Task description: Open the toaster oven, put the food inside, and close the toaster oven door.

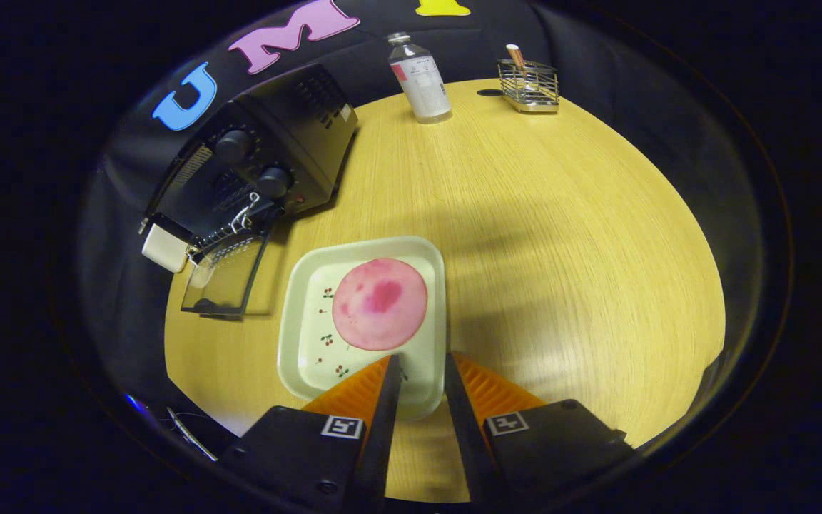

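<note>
A black toaster oven (268,160) stands on the wooden table (561,235), beyond the fingers and to their left. Its glass door (225,275) hangs open, folded down toward the table. Just ahead of the fingers lies a pale square plate (304,321) with small cherry prints. A round pink slice of food (380,303) rests on it. My gripper (422,360) hovers over the plate's near edge, its tips just short of the food. The fingers are a narrow gap apart with nothing between them.
A clear bottle (420,77) with a white label stands at the table's far side. A wire basket (529,86) holding a stick-like item sits to its right. A small white block (165,248) sits at the oven's left corner.
</note>
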